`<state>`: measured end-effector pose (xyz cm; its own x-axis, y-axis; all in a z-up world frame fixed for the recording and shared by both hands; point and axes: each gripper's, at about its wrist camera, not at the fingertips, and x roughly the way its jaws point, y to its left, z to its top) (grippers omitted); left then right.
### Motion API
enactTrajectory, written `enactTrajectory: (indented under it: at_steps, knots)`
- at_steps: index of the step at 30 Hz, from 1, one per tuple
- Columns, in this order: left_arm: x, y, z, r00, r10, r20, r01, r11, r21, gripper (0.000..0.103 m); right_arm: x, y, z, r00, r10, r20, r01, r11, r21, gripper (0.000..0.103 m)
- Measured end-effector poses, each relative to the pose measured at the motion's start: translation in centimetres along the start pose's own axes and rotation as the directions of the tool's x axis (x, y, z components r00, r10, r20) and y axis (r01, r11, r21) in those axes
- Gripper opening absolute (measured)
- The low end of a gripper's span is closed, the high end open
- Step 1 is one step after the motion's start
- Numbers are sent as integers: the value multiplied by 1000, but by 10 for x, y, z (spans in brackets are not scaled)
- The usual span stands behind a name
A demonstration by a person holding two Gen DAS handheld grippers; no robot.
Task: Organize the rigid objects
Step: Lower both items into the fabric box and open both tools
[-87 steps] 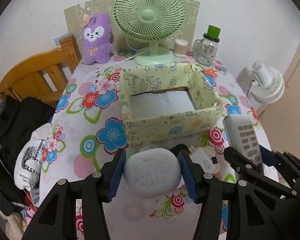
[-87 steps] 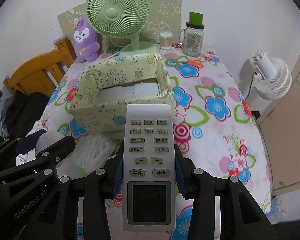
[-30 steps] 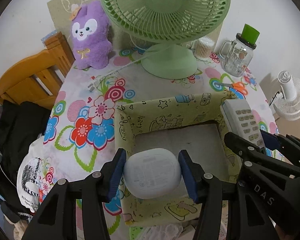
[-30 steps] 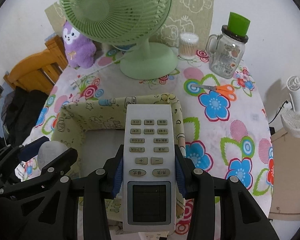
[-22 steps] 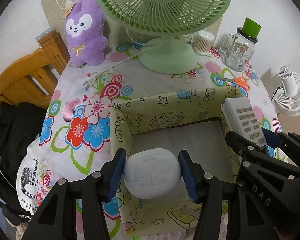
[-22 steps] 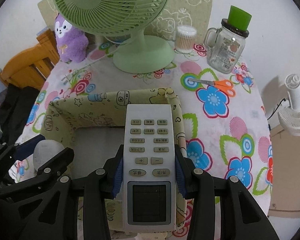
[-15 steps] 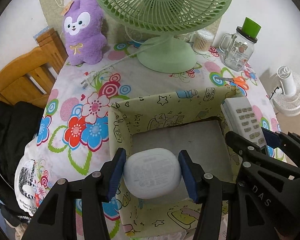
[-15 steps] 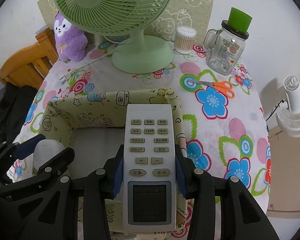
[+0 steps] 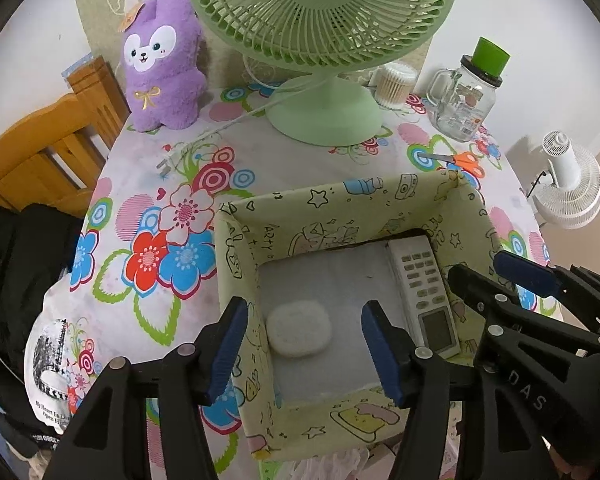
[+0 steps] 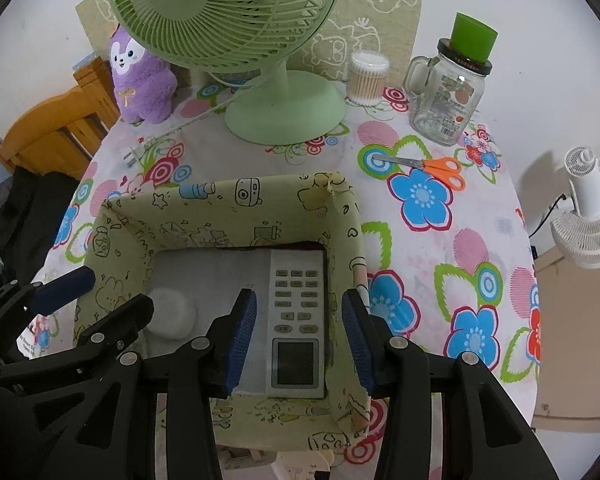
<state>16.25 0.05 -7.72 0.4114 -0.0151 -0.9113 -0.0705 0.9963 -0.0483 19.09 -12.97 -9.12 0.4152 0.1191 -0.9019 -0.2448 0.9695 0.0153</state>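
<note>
Left wrist view: white rounded case (image 9: 299, 328) lies flat on the pale floor of the yellow-green cartoon-print box (image 9: 340, 208), toward the box's left wall. White remote control (image 9: 424, 294) lies face up along the right wall, screen end nearest the camera, button end toward the far wall. The two are apart, bare floor between them.

Left gripper (image 9: 305, 342) hangs over the near-left part of the box, fingers spread wide with nothing between them; the case sits below the gap, touching neither blue pad. Right gripper (image 9: 500, 270) enters from the right edge, over the box's right wall.

Right wrist view: right gripper (image 10: 298, 336) hovers above the remote control (image 10: 296, 316), fingers wide apart and empty; the remote shows between the pads but lower, resting in the box (image 10: 228, 204). Case (image 10: 172, 314) partly hidden behind the left gripper's (image 10: 96, 304) black frame.

Beyond the box, on the flowered tablecloth (image 10: 440, 240): green desk fan (image 10: 236, 32) on a round base, its cord trailing left. Purple plush toy (image 9: 162, 64) at far left, by a wooden chair (image 9: 48, 148). Cotton-swab tub (image 10: 368, 76) and glass mug jar with green lid (image 10: 450, 84) at far right. Orange-handled scissors (image 10: 428, 166) lie flat between jar and box. White floor fan (image 10: 588, 216) stands off the table, to the right.
</note>
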Motion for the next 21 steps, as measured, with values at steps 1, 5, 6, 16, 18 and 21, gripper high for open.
enactTrajectory:
  at_steps: [1,5,6,16,18,21]
  knots:
    - [-2,0,-1,1000,-1,3,1,1000,2,63,-2,0,-1,1000,1,0,-1,1000,1,48]
    - [-9,1,-4,999,46,21,-46,999,0,80,-8,0,-4,1000,2,5,-2,1000,5,48]
    - [-12,3,-4,998,56,34,-56,998,-2,84,-9,-1,-5,1000,4,7,-4,1000,7,48]
    - [-30,8,-11,998,47,52,-46,999,-20,90,-31,-3,-14,998,-13,55,12,1000,10,66]
    - [-34,6,-13,997,48,58,-47,999,-16,91,-35,-4,-15,998,-7,59,7,1000,11,66]
    - [-41,4,-16,996,52,69,-51,999,-11,93,-42,-6,-19,998,-1,69,1,1000,13,68]
